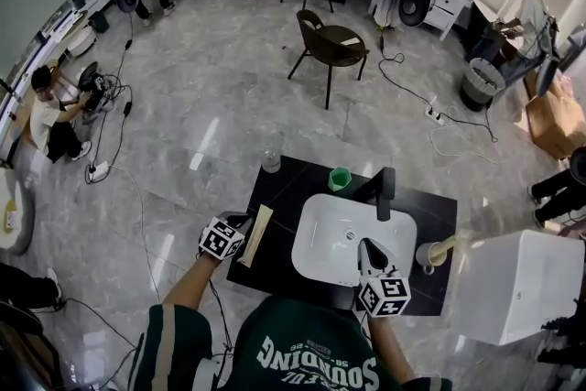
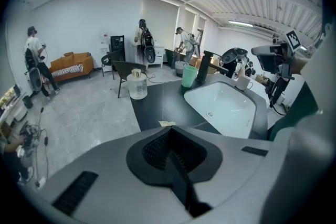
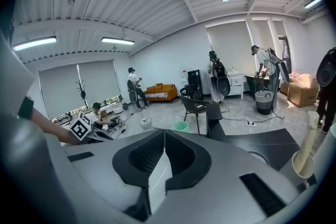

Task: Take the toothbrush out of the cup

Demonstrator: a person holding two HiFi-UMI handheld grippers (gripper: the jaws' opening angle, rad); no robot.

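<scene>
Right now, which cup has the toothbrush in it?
Find the black counter with the white sink set in it. Just off the sink's right edge stands a white cup with a pale toothbrush leaning out of it. Its neighbour, the green cup, sits at the sink's far side.

White cup [image 1: 427, 255] upright on the black countertop [image 1: 284, 197], just beside the white basin [image 1: 320, 243] at its 3 o'clock, near the counter's right edge. Mouth open upward. Cream toothbrush [image 1: 449, 244] inside, not yet out: lower end down in the cup, upper length rising past the rim and leaning toward 3 o'clock in the head view. Slender, pale, plain handle; bristle end too small to make out. Seen again at the far 3 o'clock edge of the right gripper view: standing nearly upright above the cup's round rim, tipped slightly toward 1 o'clock.
</scene>
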